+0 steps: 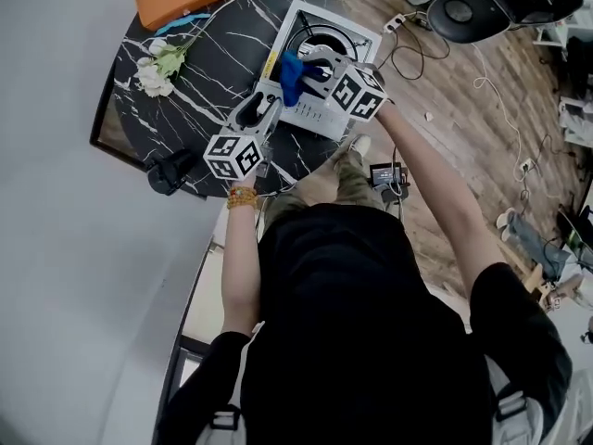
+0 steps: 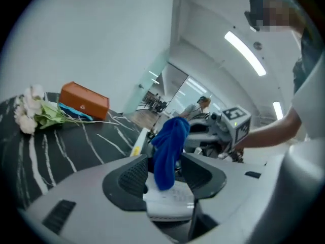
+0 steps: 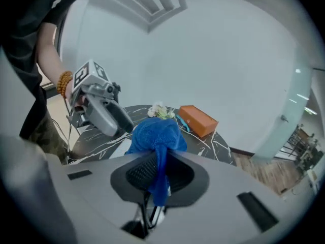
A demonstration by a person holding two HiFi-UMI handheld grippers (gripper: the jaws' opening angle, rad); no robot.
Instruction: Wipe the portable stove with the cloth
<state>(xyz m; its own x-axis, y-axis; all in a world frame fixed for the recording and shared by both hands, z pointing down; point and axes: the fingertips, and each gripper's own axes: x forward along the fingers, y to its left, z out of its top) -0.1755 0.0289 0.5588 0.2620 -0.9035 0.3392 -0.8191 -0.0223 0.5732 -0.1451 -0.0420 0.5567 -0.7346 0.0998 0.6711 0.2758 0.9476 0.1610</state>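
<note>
Holding blue cloth (image 3: 152, 133) in clamped right gripper (image 3: 158, 173), over portable stove (image 1: 320, 111).
Lower cloth flat onto stove top and sweep with even pressure; hold left gripper (image 2: 165, 176), jaws parted and gripping nothing, clear. Reaching forward with both forearms, tilting both grippers downward over black marble table (image 1: 213, 63).

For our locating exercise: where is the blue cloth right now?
In the head view the blue cloth hangs pinched in the right gripper's jaws, over the portable stove's near-left part, beside the left gripper.
</note>
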